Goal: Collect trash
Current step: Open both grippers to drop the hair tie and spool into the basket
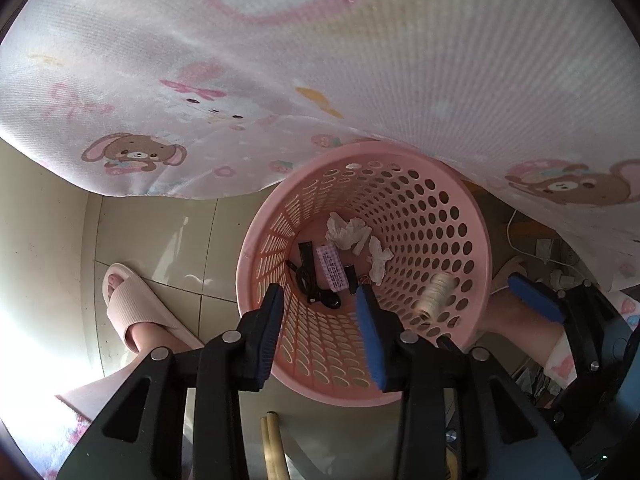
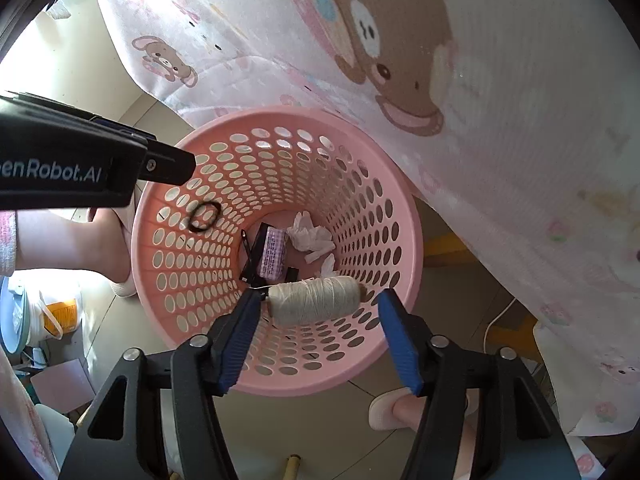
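1. Left gripper (image 1: 320, 312): fingers spread, nothing between them, above the pink basket (image 1: 476, 248).
2. Right gripper (image 2: 316, 308): wide apart; thread spool (image 2: 316, 300) lies between the fingers, contact unclear.
3. Tissues (image 2: 310, 236) ahead, on the basket floor.

left wrist view: from above, close, facing down past its own blue-padded fingers (image 1: 372, 332) into the pink perforated basket (image 1: 476, 240), with tiled floor (image 1: 168, 232) to the left. right wrist view: also from above, close, tipped down into the same basket (image 2: 408, 216) from its opposite side. shared: basket interior, crumpled tissues (image 1: 348, 232) (image 2: 310, 236), cartoon-print cloth (image 1: 360, 60) (image 2: 500, 120).
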{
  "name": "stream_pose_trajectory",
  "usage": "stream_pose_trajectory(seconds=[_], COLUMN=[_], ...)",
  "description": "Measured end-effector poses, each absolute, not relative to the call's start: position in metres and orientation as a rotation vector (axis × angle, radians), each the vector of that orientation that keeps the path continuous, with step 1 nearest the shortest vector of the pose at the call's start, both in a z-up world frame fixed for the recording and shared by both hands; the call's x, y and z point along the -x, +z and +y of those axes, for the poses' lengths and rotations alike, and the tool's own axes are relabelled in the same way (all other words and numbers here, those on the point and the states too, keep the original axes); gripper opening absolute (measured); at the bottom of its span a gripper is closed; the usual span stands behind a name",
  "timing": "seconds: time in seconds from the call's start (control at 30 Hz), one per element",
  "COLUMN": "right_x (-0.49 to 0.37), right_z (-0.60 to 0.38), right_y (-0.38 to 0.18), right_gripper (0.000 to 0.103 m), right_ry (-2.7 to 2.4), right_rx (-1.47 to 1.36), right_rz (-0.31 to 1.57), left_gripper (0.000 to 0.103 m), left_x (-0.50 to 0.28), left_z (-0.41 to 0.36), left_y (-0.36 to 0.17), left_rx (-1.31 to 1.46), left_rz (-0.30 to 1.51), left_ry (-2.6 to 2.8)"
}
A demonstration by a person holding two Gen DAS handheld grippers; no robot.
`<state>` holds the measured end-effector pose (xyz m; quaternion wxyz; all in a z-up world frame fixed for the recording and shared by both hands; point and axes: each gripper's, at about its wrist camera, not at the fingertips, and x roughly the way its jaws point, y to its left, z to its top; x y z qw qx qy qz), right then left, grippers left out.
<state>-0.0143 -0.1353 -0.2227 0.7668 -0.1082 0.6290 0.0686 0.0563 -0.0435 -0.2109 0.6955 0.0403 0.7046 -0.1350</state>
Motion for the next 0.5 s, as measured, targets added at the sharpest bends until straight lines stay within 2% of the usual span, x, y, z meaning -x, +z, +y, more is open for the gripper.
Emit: stream_pose_trajectory(seconds=[0.03,0.2,0.5], right_x=[0.015,0.016,0.018], right_z=[-0.135,-0.136,-0.142], right_y=[-0.221,-0.217,-0.184], right_gripper=[0.073,0.073,0.073], right_ry=[0.151,0.144,0.079], right_rx=[0.234,0.231,0.195], right_rz=[1.359,1.349,1.245], left_gripper=[0.043,0.052,0.052], left_x=[-0.056,-0.057,-0.058], left_z=[-0.043,-0.037,-0.027], left_y=[-0.211,-0.207,-0.177], left_rx=[-0.086,-0.068,-0.08], left_rz=[1.575,1.567,1.475], left_ry=[-0.302,-0.283,-0.239])
